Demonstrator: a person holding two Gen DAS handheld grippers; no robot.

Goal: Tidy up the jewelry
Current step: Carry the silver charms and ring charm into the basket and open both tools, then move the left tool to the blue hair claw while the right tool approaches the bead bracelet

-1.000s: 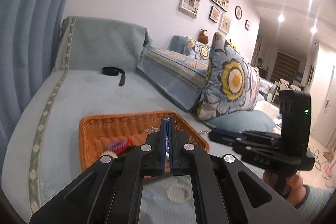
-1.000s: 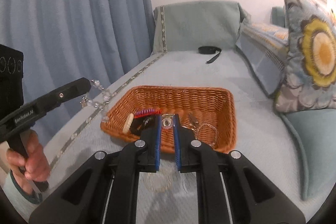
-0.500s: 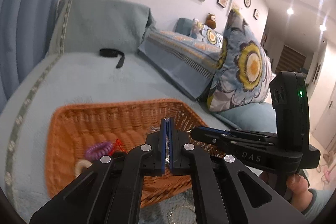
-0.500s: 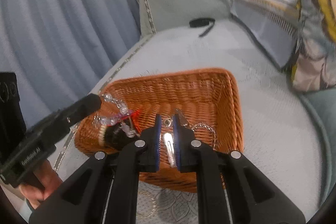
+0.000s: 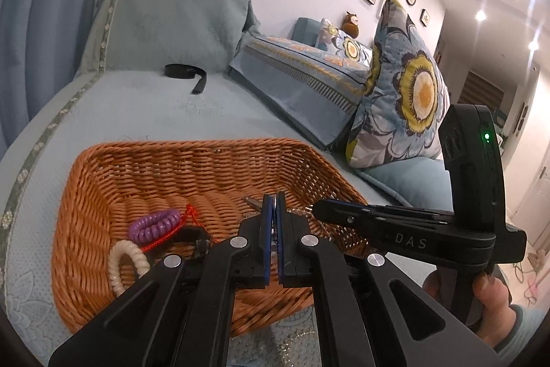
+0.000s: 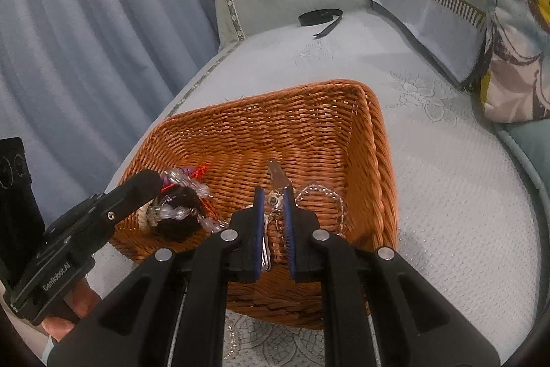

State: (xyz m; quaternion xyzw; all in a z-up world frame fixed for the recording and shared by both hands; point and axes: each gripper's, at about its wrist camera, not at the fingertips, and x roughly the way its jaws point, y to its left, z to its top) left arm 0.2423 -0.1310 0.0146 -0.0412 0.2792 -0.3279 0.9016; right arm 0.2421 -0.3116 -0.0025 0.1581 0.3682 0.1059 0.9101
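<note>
Being held over the wicker basket (image 6: 374,140) on the sofa: a clear bead bracelet (image 6: 178,195) clamped in the left tool (image 6: 154,177), near the basket's left edge; a silver clip (image 6: 266,246) pinched in the right tool (image 6: 273,195), above its near edge.

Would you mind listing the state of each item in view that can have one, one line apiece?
Left gripper: shut on the clear bead bracelet, over the basket.
Right gripper: shut on a small silver clip.
Wicker basket: upright, open-topped, holding jewelry.
Purple coil hair tie: lying in the basket.
Cream coil hair tie: lying in the basket.
Silver chain: lying loose in the basket.
Black strap: lying on the sofa, outside the basket.
</note>
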